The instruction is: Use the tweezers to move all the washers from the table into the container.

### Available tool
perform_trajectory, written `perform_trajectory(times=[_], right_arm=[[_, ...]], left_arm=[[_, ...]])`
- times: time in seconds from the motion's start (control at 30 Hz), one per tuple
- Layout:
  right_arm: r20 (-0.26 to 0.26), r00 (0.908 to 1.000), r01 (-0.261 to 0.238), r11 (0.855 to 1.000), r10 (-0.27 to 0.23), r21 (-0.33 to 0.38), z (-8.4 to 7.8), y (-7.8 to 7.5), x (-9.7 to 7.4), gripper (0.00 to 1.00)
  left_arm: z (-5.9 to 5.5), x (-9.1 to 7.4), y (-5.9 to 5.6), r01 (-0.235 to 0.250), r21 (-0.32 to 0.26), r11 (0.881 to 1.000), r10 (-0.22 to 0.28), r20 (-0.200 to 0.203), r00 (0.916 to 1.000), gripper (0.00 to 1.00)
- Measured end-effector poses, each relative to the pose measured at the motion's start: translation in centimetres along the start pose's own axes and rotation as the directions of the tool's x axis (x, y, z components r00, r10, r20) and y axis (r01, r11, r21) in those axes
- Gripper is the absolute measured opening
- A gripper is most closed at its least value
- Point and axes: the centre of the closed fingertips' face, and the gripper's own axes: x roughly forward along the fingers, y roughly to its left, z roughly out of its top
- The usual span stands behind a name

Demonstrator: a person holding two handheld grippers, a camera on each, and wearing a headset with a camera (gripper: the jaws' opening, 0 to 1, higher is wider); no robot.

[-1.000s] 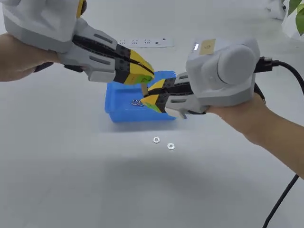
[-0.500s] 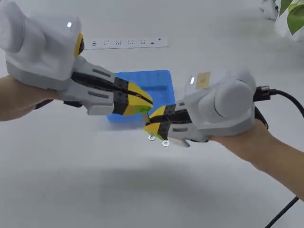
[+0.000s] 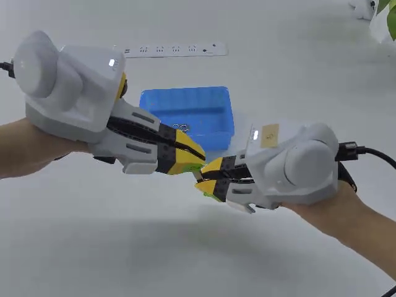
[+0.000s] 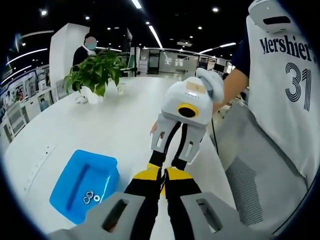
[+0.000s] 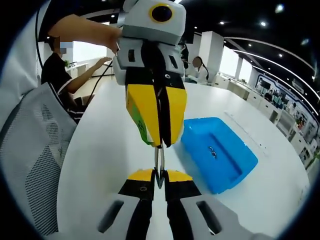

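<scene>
In the head view I have both claws meeting tip to tip over the white bench (image 3: pixel 111 247), just in front of the blue container (image 3: pixel 210 111). The left claw (image 3: pixel 197 156) comes in from the left and the right claw (image 3: pixel 204 179) from the right. Their bulky bodies block my sight of the bench under them. A few washers (image 3: pixel 181 128) lie inside the container, near its front wall. A power strip (image 3: pixel 176 49) lies beyond it, and a plant (image 3: pixel 388 15) shows at the far corner.

The left gripper view gives me my own jaws drawn together and the right claw facing me head-on. The container is off to the lower left, with the washers on its floor. This view adds a mesh chair (image 4: pixel 250 175), a white jersey (image 4: pixel 285 75) numbered 31, and a standing person (image 4: pixel 90 45) behind the plant.

The right gripper view adds the tweezers (image 5: pixel 159 162). They are a thin metal pair running from my closed right jaws up into the pinched tips of the left claw, and both claws are clamped on them. The container sits to the right, apart from the tweezers. A seated person (image 5: pixel 55 70) is at the far left.
</scene>
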Motion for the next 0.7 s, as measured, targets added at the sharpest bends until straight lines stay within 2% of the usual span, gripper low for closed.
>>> perform_trajectory(times=[0.17,0.43,0.6,0.7], right_arm=[[-0.012,0.9999,0.009,1.0,-0.01,-0.019,-0.3,-0.2,0.5,0.09],[-0.004,0.9993,0.038,0.999,-0.038,0.003,-0.5,-1.2,1.0,0.1],[-0.007,0.9992,0.039,0.999,-0.039,0.023,-0.8,-1.6,1.5,0.11],[-0.001,0.9989,0.046,0.998,-0.046,0.033,-0.8,-1.9,1.6,0.11]], left_arm=[[-0.5,0.1,0.5,-0.009,0.005,1.0,0.009,-0.012,0.9999,0.07],[-0.9,0.1,2.0,-0.025,0.017,1.0,0.025,-0.012,0.9996,0.06],[-1.3,0.4,2.5,-0.019,0.03,0.999,0.02,-0.026,0.9995,0.06],[-1.1,0.5,2.8,-0.022,0.035,0.999,0.022,-0.026,0.9994,0.06]])
